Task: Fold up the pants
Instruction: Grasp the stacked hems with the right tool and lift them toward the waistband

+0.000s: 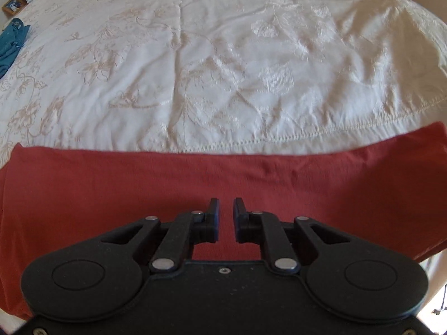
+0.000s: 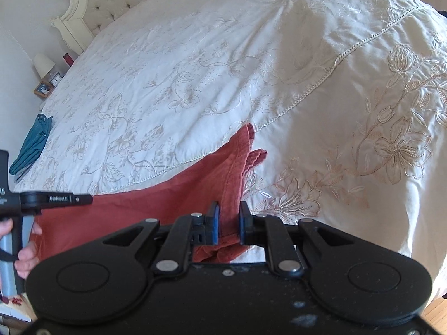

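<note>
Red pants point(image 1: 111, 189) lie stretched flat across the near edge of a white embroidered bedspread point(image 1: 223, 69). My left gripper point(image 1: 225, 209) hovers over the red cloth with a narrow gap between its fingers and nothing pinched there. In the right wrist view, my right gripper point(image 2: 229, 215) is shut on a bunched end of the pants point(image 2: 234, 167), lifted off the bedspread, with the hem folding over beyond the fingertips. The rest of the pants point(image 2: 125, 212) run off to the left, towards a hand point(image 2: 25, 251) holding the other tool.
A teal garment point(image 1: 11, 44) lies at the bed's far left side point(image 2: 33, 145). Past it stands a nightstand with a lamp point(image 2: 43, 62) and a clock. A tufted headboard point(image 2: 111, 0) is at the far end. The bedspread drapes over the bed's corner on the right point(image 2: 391, 195).
</note>
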Tool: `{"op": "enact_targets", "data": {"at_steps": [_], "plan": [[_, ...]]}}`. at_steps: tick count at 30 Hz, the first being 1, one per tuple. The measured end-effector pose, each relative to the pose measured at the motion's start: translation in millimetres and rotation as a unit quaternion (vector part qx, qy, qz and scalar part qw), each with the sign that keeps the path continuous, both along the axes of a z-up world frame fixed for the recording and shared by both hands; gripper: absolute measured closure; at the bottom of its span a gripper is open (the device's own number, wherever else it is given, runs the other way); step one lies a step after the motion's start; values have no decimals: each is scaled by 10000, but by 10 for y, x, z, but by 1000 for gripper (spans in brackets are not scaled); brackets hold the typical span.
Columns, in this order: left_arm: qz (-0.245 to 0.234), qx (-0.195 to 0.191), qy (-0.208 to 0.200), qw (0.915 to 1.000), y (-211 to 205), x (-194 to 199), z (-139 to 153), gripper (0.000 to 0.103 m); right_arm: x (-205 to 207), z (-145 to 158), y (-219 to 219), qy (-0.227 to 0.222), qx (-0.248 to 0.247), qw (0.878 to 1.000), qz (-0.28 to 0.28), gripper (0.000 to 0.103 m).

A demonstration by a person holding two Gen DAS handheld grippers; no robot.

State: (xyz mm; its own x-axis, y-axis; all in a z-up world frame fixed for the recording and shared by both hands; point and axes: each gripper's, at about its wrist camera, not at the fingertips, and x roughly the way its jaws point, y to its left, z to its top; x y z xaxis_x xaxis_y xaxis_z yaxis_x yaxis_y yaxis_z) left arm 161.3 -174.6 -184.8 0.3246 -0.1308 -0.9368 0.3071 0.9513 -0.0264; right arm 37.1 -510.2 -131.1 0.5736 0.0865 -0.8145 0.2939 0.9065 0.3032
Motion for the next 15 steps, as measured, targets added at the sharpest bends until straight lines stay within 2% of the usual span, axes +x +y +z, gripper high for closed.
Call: {"op": "enact_targets", "data": {"at_steps": [2, 3, 4, 7, 9, 11, 12, 14, 15], "plan": [[-1, 57, 309, 9995, -56, -25, -258, 84, 7, 23, 46, -11, -95, 9999, 47, 88], [-33, 144, 300, 9994, -96, -61, -348, 84, 4, 40, 55, -23, -127, 9999, 75, 88], [-119, 240, 127, 9996, -138, -106, -394, 86, 8, 55, 69, -33, -144, 9999, 84, 88], [-411, 429, -59, 9982, -228, -186, -293, 87, 7, 127, 137, -59, -218, 9997, 115, 88], [-322, 93, -305, 9990, -100, -266, -106, 81, 13, 197, 219, -89, -361, 9992, 160, 88], [-223, -69, -426, 9988, 26, -355, -23, 82, 25, 271, 295, -132, -396, 9990, 151, 88], [-363, -65, -250, 9990, 57, -369, -67, 82, 29, 311, 342, -154, -439, 9988, 145, 88], [-895, -50, 513, 9947, 71, -319, -310, 81, 49, 423, 502, -227, -581, 9979, 188, 88], [-955, -68, 530, 9940, 124, -327, -326, 82, 69, 482, 605, -266, -631, 9974, 241, 88]]}}
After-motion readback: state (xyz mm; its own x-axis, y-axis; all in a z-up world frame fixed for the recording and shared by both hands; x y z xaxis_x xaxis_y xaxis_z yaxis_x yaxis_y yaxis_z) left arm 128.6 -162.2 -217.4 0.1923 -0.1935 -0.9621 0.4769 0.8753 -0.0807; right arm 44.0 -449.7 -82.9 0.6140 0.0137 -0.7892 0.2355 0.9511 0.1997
